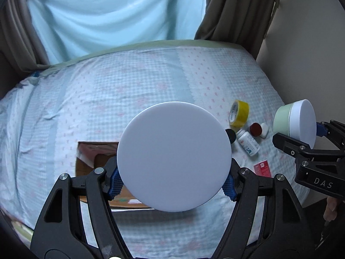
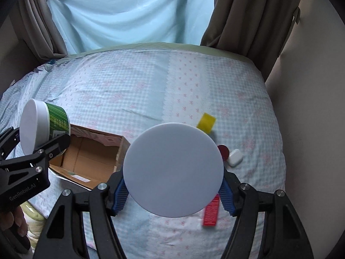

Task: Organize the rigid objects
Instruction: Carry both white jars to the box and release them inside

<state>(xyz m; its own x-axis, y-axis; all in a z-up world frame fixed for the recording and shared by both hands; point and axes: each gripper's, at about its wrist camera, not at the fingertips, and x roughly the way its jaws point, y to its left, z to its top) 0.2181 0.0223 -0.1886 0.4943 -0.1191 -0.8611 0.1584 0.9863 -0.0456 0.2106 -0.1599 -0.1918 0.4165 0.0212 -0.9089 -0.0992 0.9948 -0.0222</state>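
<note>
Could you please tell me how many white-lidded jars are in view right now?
2. One jar sits clamped in the left tool; the other jar is clamped in the right tool. Both are above the bed. Their lids may hide others.

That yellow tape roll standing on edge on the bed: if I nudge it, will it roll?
Probably: the yellow tape roll stands on its rim, so a sideways push may tip it flat. The soft bedspread should damp rolling. It looks rigid and light.

I see a bed (image 1: 129,99) in a pale blue checked cover, a light blue sheet (image 1: 112,10) between 2 brown curtains (image 2: 254,21), daylight behind, pale wall (image 2: 306,99) right
</note>
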